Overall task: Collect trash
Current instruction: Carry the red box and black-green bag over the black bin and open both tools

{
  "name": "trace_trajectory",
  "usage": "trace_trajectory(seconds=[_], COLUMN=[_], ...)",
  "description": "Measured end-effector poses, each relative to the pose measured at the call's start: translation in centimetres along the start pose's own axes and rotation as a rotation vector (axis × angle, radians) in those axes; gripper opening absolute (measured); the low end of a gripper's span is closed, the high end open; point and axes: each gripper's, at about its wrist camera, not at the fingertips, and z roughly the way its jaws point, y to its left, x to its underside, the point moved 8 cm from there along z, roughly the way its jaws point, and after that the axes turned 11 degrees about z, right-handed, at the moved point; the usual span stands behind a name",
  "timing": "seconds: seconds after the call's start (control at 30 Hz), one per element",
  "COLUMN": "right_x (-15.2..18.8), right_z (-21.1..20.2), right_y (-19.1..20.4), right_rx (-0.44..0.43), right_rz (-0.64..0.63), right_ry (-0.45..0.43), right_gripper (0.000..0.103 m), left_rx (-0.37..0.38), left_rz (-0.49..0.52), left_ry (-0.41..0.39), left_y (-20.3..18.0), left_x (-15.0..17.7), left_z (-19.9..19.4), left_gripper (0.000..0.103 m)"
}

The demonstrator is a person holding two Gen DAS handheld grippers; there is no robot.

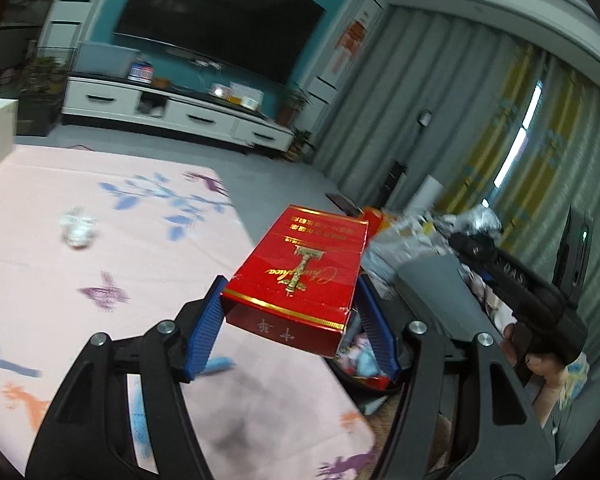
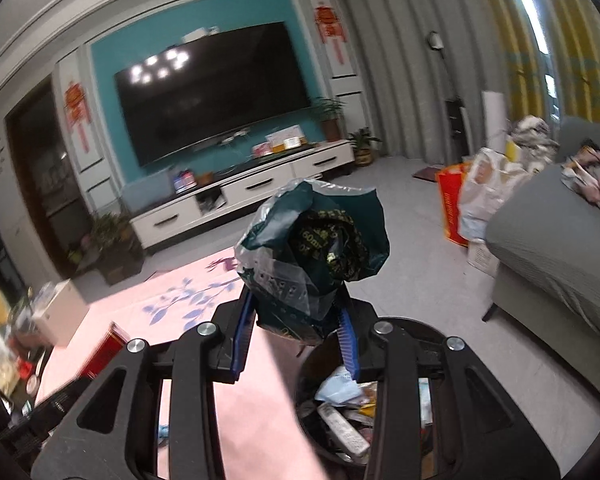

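Gripping a red box (image 1: 300,276), the left tool (image 1: 292,320) hangs over the pink floral tablecloth (image 1: 80,272).

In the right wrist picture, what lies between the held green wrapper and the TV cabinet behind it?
Only bare grey floor lies between the green wrapper and the TV cabinet; the pink mat ends further left. The right wrist view shows this.

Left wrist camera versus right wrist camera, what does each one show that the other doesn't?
Only the left wrist view shows the small crumpled silvery wrapper lying on the pink floral table cover.

Only the right wrist view shows the open black round trash bin below the right gripper, which clamps a crumpled dark green plastic bag.

Both show the red cigarette box in the left gripper, and the black wall television.
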Motion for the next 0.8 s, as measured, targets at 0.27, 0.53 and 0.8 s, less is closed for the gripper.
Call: trace_trajectory(seconds=[0.27,0.53,0.8], right_x=[0.0,1.5,2.5], right_z=[2.0,4.5,6.2], right_y=[-5.8,-9.5,-12.1], right_rx=[0.087,0.185,0.251], right_rz=[0.108,0.165,0.196], right_ry=[0.061,0.149,0.216], right_gripper=[0.038,0.038,0.038], left_rx=[0.082,0.138,0.177], left_rz=[0.064,0.115,0.16], left_ry=[0.117,0.255,0.367], left_y=[-7.2,-11.9,-15.3], left_x=[1.1,3.5,6.3], left_z=[7.4,14.4,19.0], left_gripper=[0.065,0.065,0.065])
